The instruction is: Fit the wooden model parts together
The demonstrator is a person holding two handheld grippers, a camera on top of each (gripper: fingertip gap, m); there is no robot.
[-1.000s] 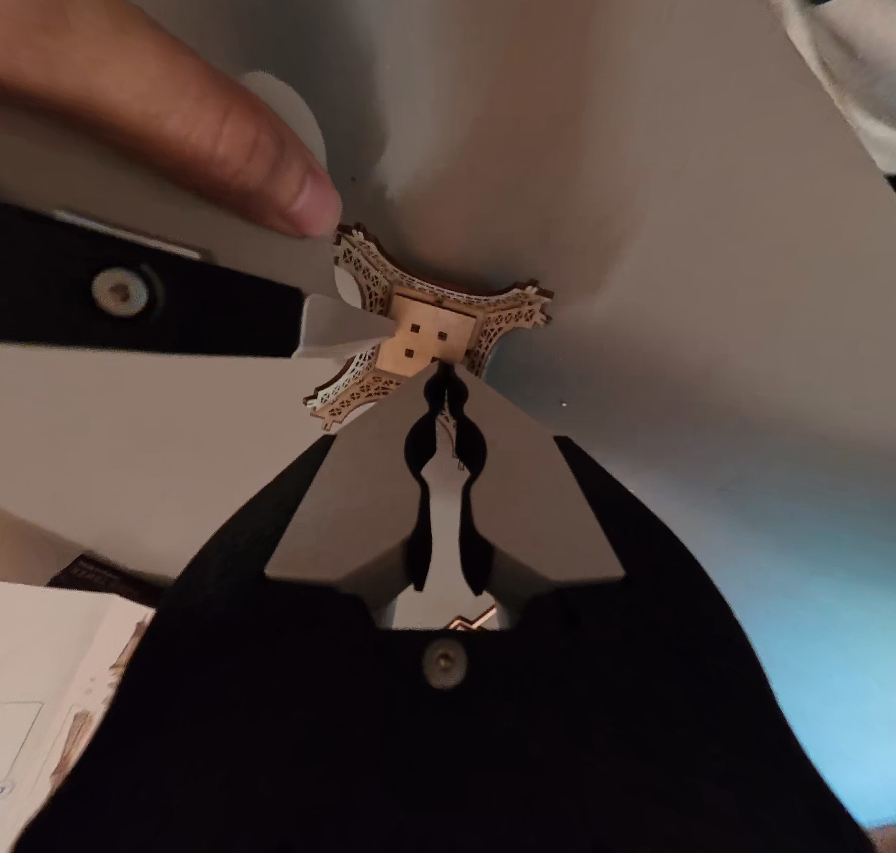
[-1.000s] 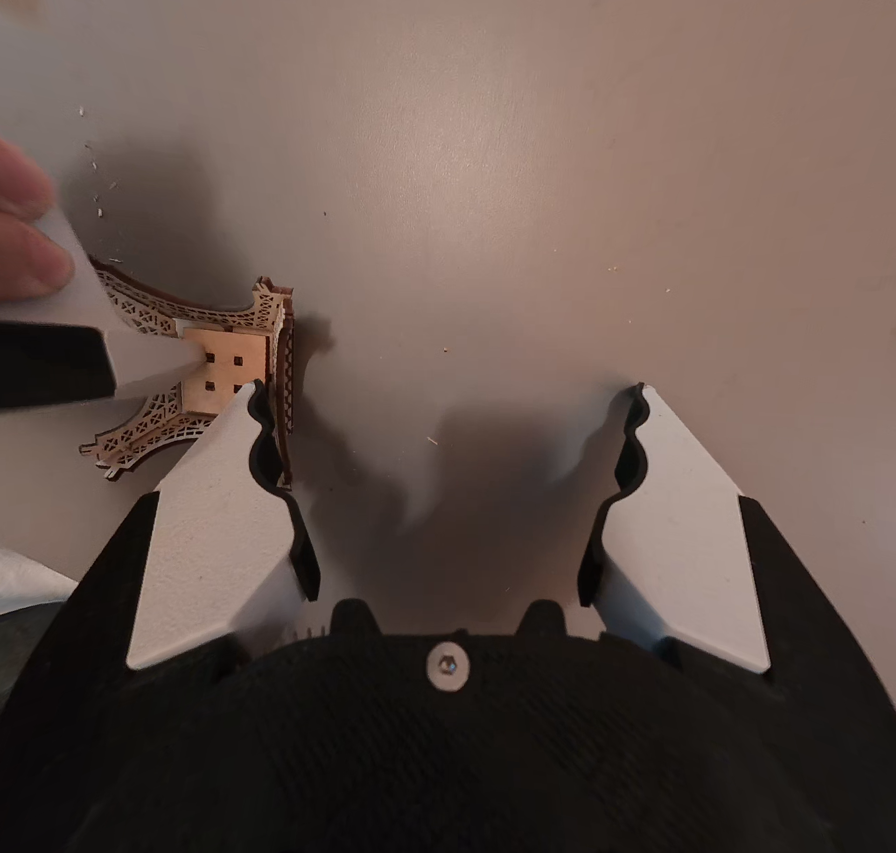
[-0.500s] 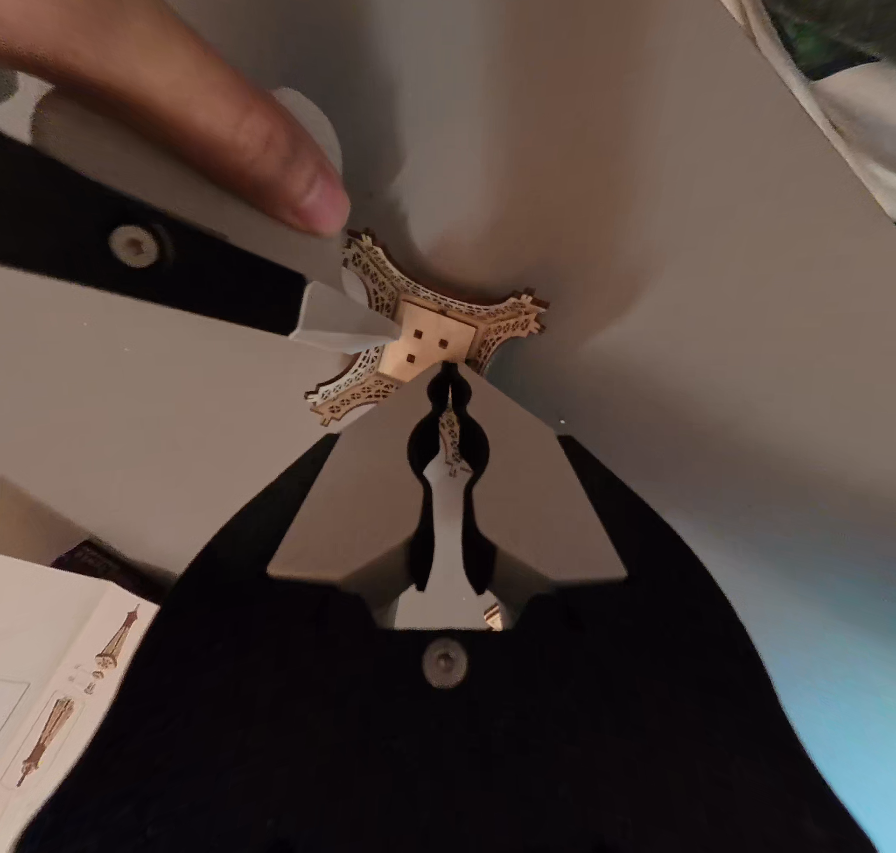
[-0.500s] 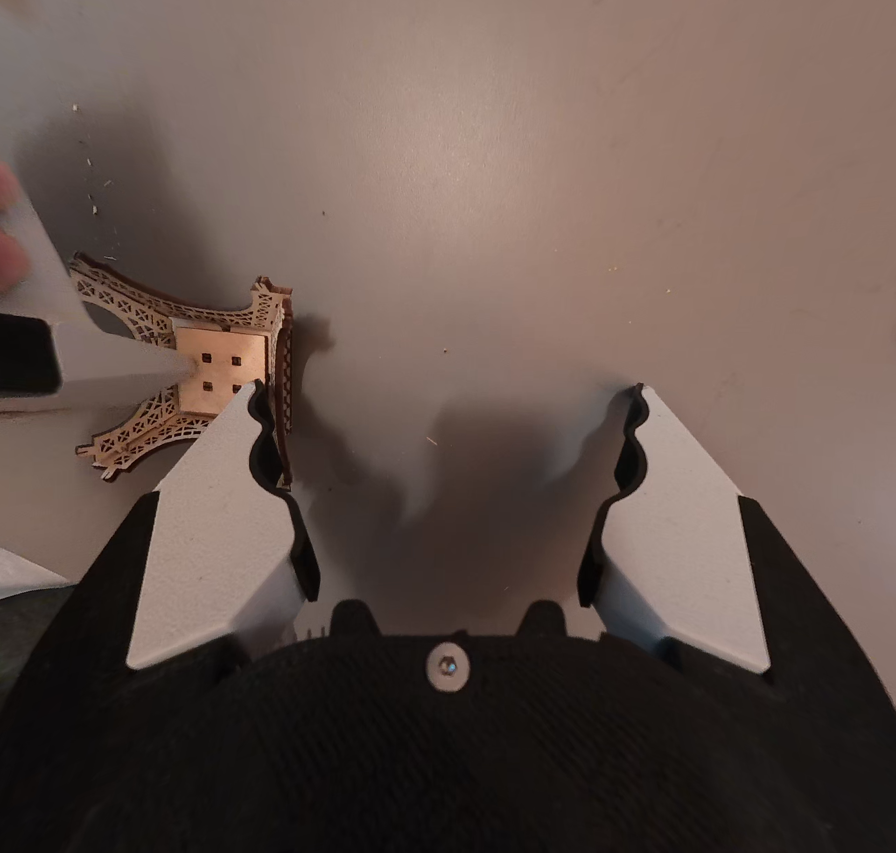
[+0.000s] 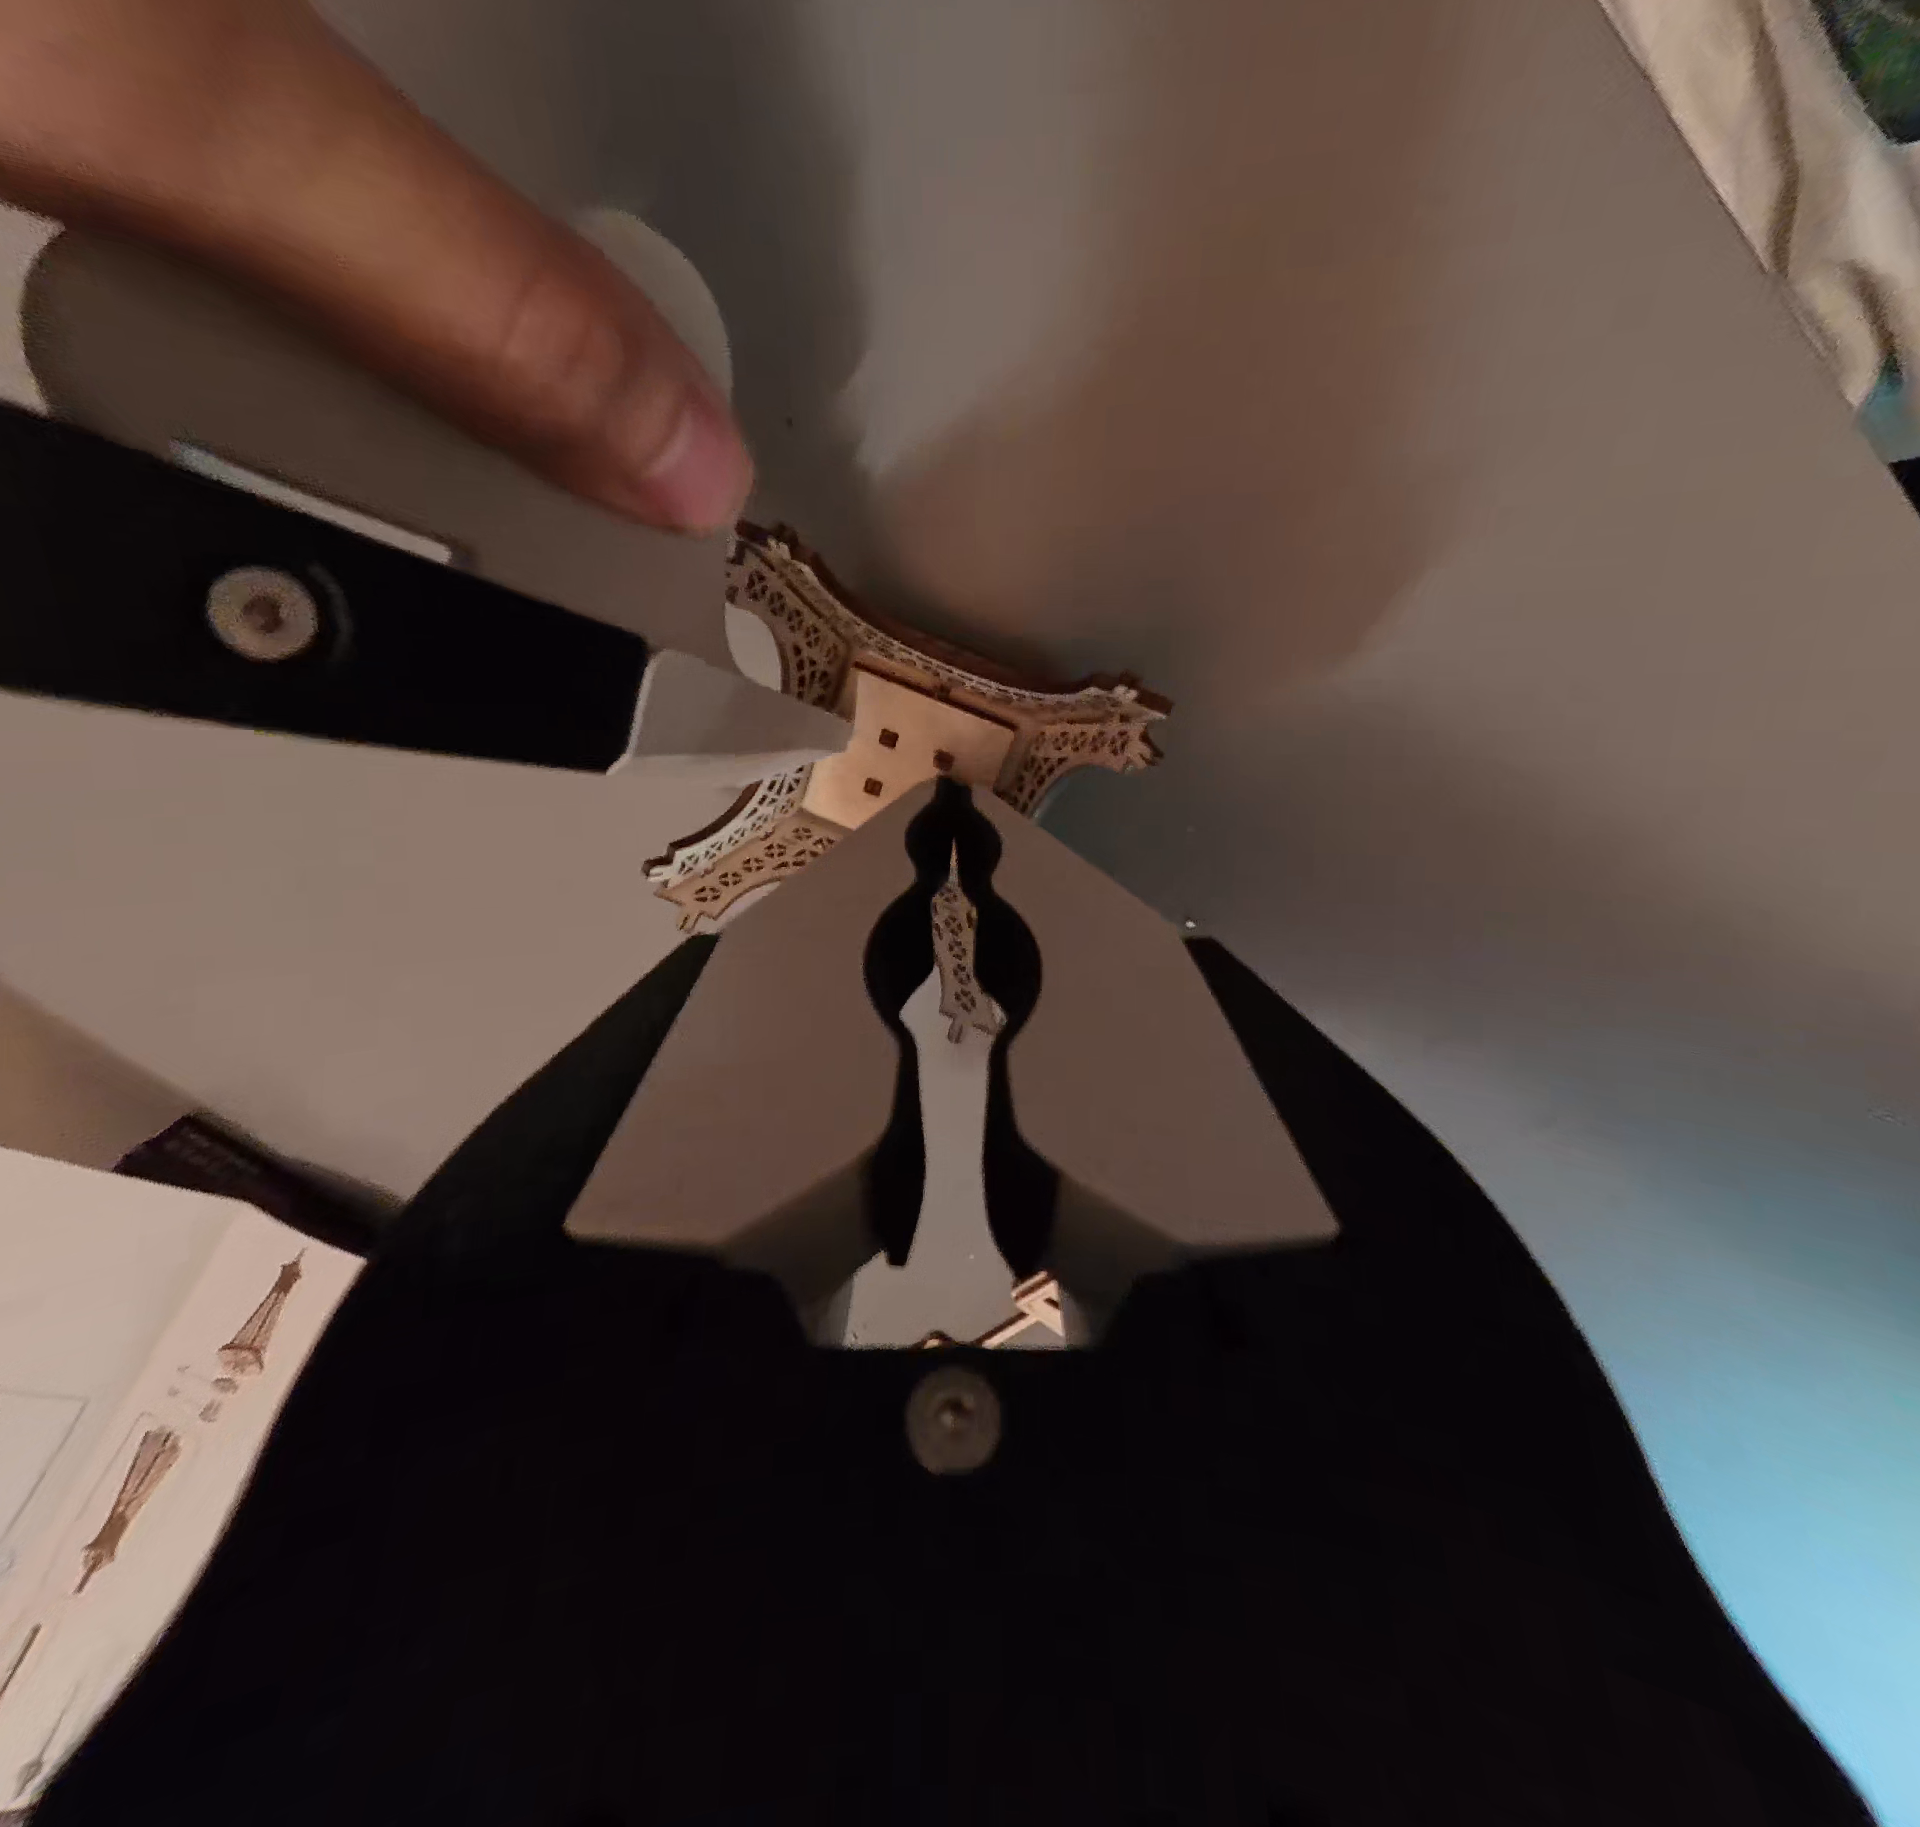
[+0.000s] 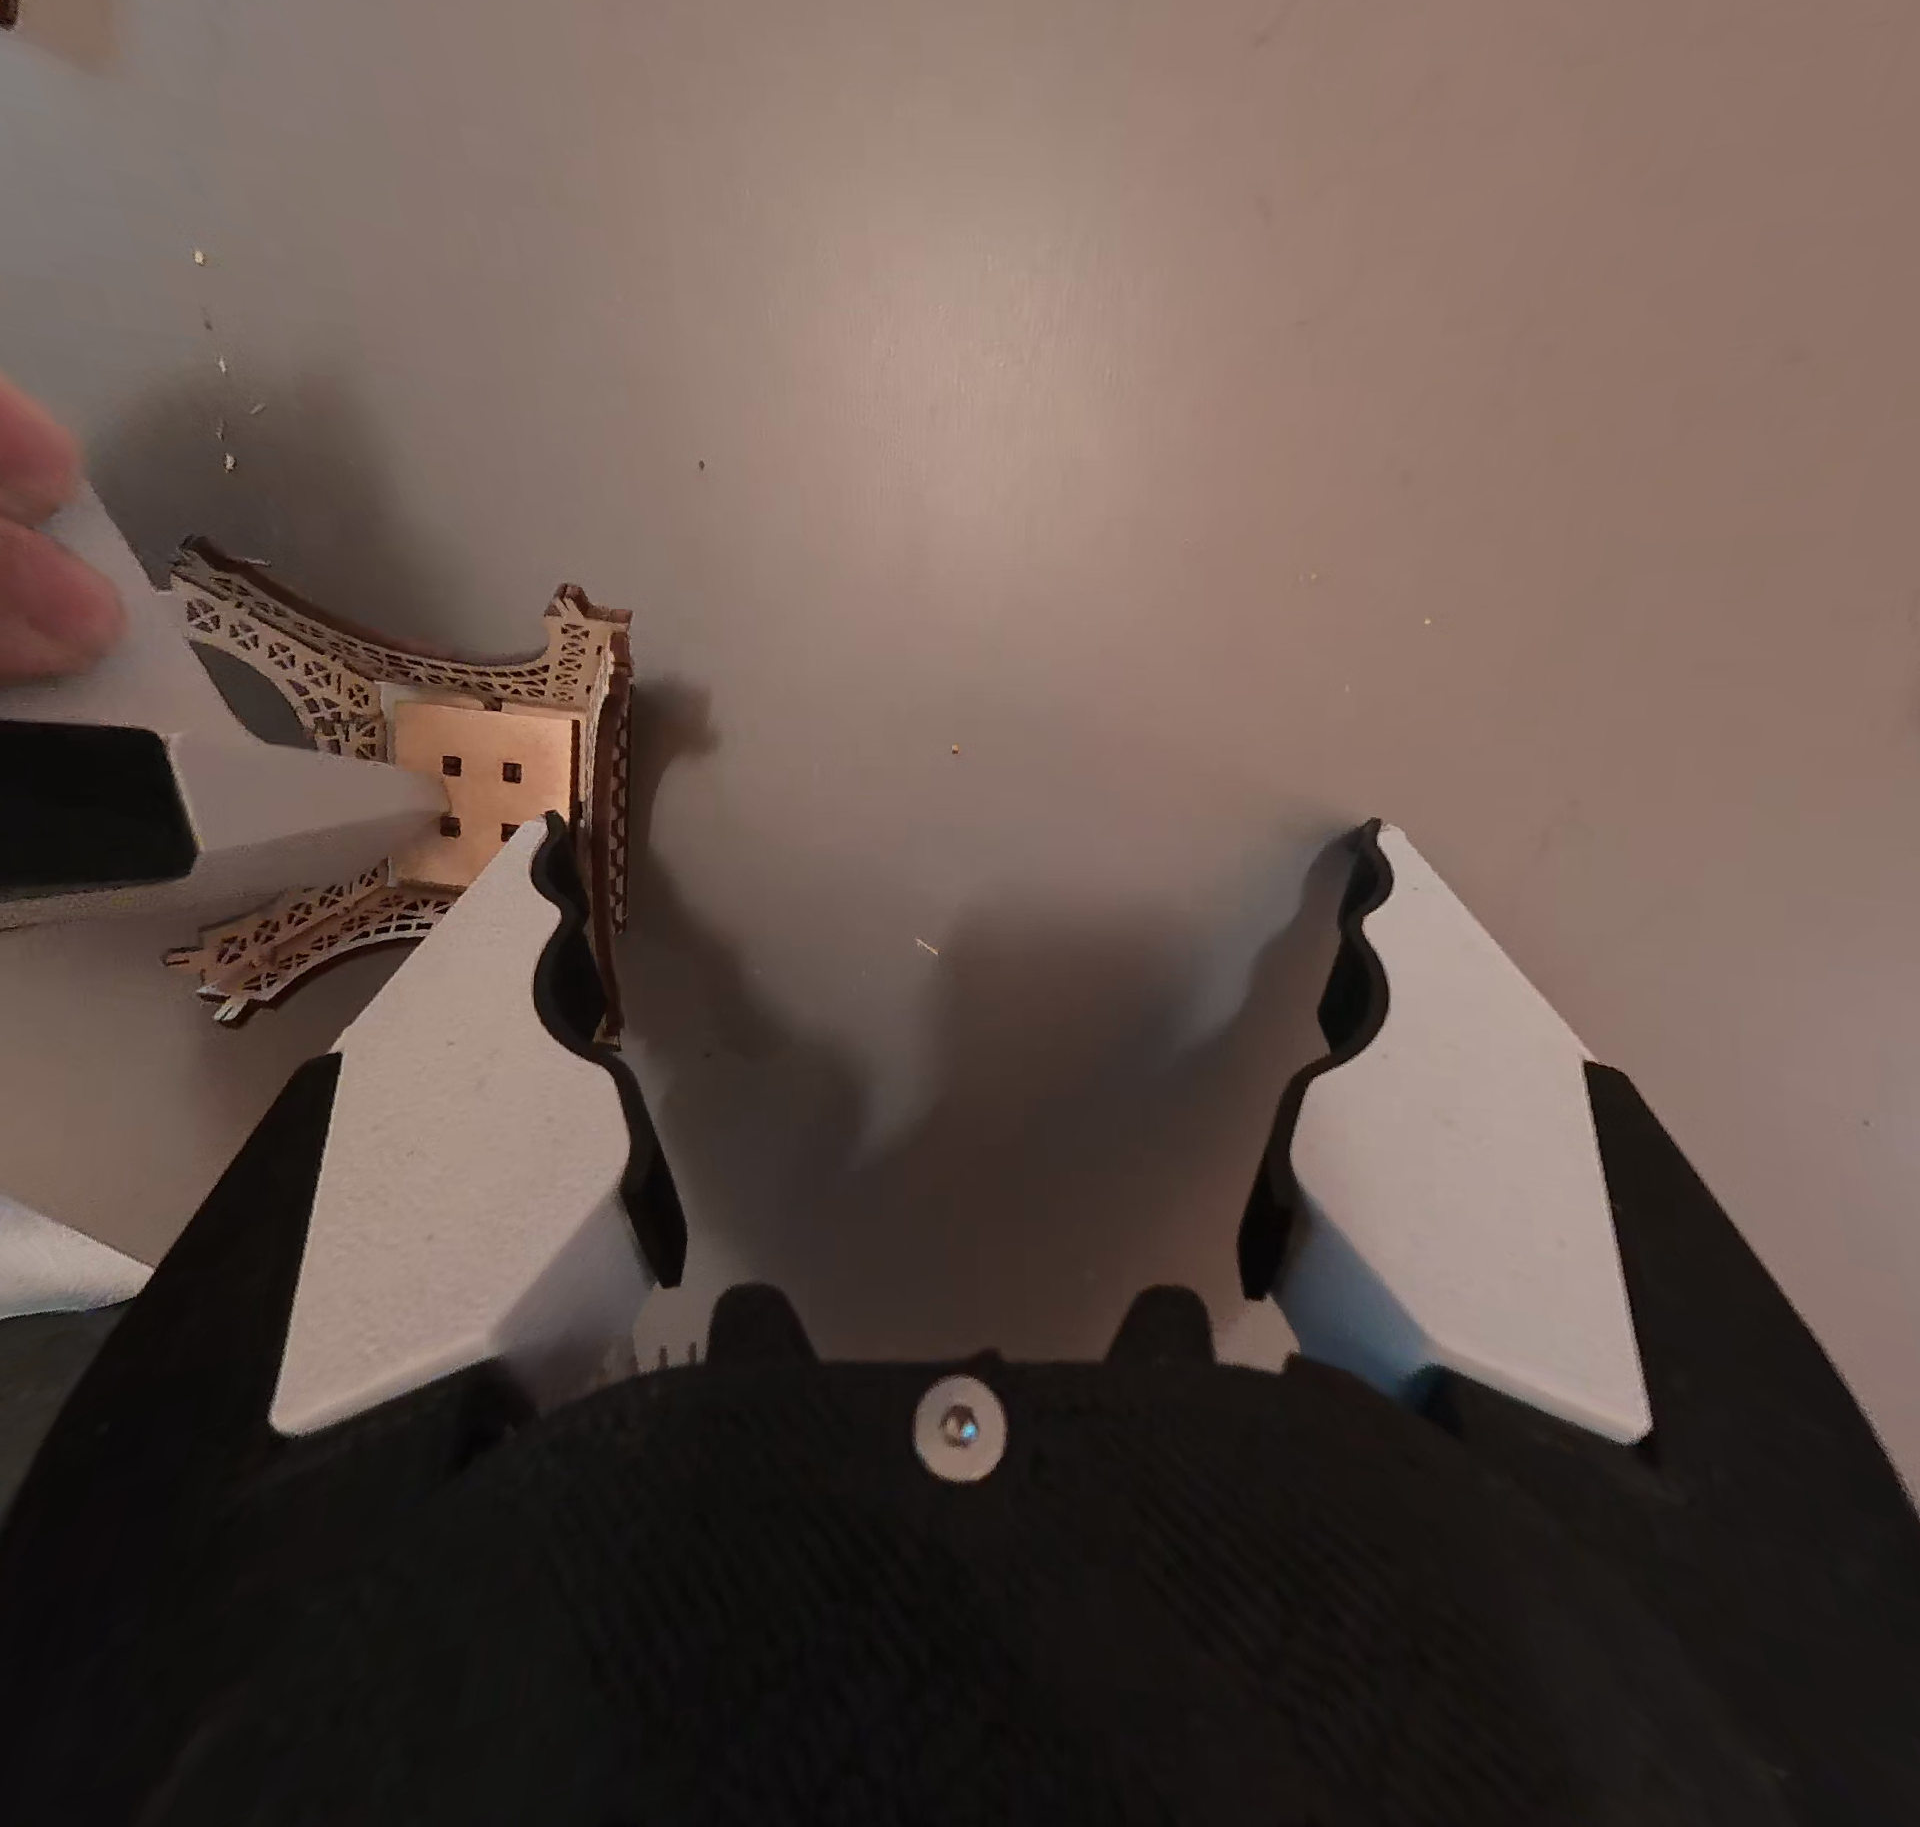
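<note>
The left claw (image 5: 951, 790) is clenched on a thin lattice strip (image 5: 958, 946) of pale wood, which stands on edge in the narrow gap between its grey fingers, pinched near their tips. Below and to the left of this claw, at the frame's corner, lies a white instruction sheet (image 5: 125, 1362) with small tower drawings. Just beyond the fingertips sits the wooden tower base (image 5: 914, 738), four latticed legs spreading from a square top plate pierced by small square holes. The claw's tips hover right at the near edge of that plate. From the left, one white finger of the right claw presses against the plate's side, and a person's thumb (image 5: 582, 364) rests on that finger.

The right claw (image 6: 961, 827) is released, its fingers spread wide apart over the grey surface (image 6: 1143, 427). Its left fingertip touches the tower base (image 6: 488, 769) at the plate's near right corner; the right finger is well apart from it. Tiny wood crumbs dot the surface beyond.
</note>
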